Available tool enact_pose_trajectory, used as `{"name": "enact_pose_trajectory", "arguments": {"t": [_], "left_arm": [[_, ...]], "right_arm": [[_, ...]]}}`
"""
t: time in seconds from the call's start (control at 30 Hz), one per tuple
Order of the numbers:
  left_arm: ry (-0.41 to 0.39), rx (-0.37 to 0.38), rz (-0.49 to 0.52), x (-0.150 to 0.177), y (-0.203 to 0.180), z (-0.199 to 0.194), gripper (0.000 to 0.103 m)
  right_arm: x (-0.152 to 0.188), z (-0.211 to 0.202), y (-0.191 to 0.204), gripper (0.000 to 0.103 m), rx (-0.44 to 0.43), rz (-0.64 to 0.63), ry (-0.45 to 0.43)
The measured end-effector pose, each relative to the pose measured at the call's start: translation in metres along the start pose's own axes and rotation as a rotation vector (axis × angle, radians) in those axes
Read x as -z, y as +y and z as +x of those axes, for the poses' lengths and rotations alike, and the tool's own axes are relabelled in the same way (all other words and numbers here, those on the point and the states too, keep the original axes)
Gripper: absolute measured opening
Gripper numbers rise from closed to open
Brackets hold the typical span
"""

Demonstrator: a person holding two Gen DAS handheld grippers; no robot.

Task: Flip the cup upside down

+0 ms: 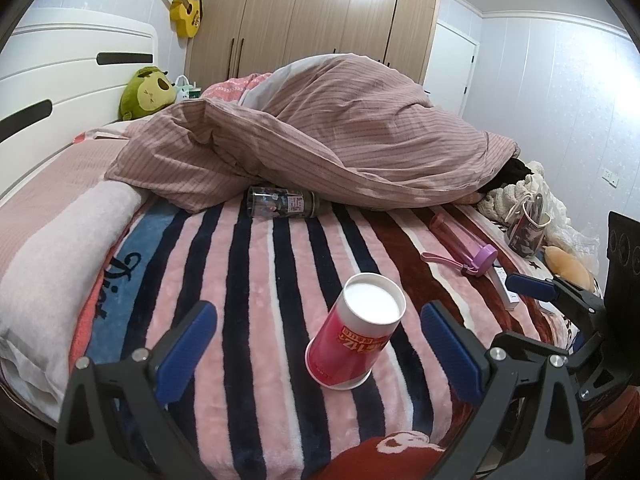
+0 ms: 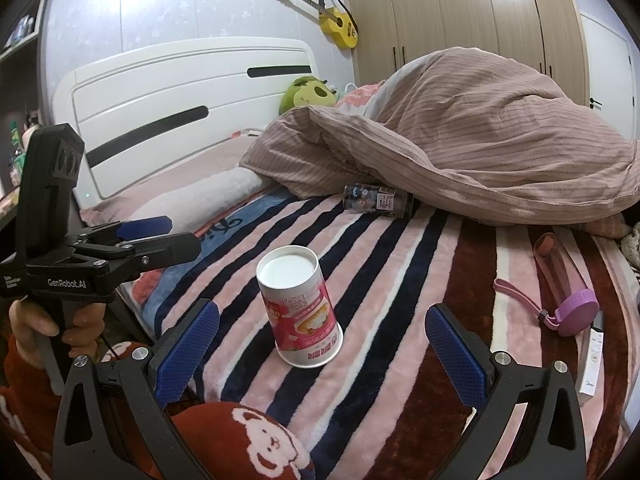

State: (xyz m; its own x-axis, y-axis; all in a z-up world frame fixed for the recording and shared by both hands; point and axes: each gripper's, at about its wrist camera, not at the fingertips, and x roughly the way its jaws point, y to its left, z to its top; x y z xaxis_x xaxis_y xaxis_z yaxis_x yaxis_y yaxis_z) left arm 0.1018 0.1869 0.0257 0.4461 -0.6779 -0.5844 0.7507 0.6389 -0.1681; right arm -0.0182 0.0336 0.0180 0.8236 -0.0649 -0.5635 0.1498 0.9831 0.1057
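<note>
Blue-padded fingers (image 1: 188, 344) of the left gripper (image 1: 316, 350) are spread wide, nothing held; the right gripper (image 2: 322, 354) is likewise released. Between them, the cup (image 2: 300, 306) is seen inverted on the striped blanket (image 2: 400, 280). Further contact should be avoided while both are drawn back.
</note>
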Motion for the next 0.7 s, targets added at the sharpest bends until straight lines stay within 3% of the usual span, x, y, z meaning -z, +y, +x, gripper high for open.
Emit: {"name": "enact_pose_trajectory", "arguments": {"t": [0.7], "left_arm": [[-0.009, 0.002, 0.004, -0.0064, 0.0025, -0.0024, 0.101]], "right_arm": [[-0.0002, 0.0023, -0.0001, 0.103, -0.005, 0.0, 0.001]]}}
